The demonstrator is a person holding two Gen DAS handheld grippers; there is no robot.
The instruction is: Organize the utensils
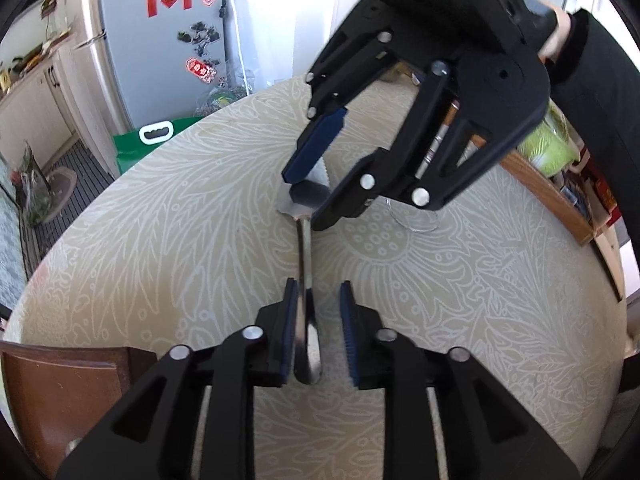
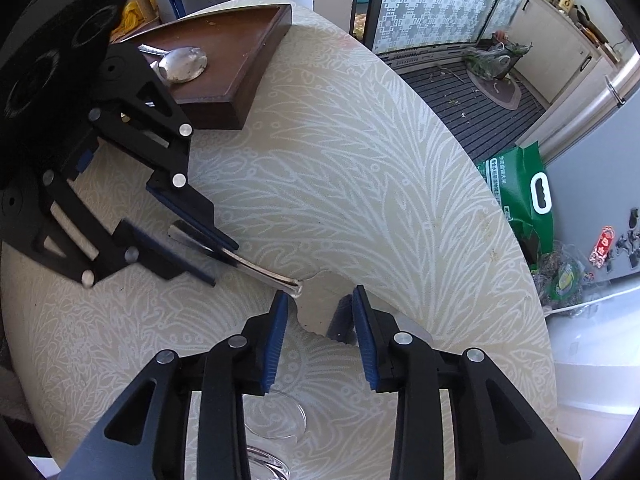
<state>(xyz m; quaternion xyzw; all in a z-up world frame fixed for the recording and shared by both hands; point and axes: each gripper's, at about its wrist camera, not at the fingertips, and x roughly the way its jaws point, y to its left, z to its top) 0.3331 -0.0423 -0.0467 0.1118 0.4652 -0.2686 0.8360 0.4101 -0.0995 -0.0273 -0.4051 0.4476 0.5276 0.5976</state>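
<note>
A steel cake server [image 1: 305, 248] with a flat serrated blade lies on the round patterned table [image 1: 160, 220]. My left gripper [image 1: 319, 336] is open, its fingers on either side of the handle end, the left pad close against it. My right gripper [image 2: 320, 326] is open, straddling the blade [image 2: 320, 304]; in the left wrist view it [image 1: 316, 184] comes down over the blade. In the right wrist view the left gripper [image 2: 208, 252] sits around the handle [image 2: 256, 268]. A spoon [image 2: 182, 64] lies in a brown wooden tray [image 2: 244, 52].
A clear glass [image 2: 272, 424] stands near the right gripper. A wooden box [image 1: 552, 184] with tools sits at the table's far right. A fridge [image 1: 168, 40], a green bag [image 1: 148, 136] and a floor mat are beyond the table edge.
</note>
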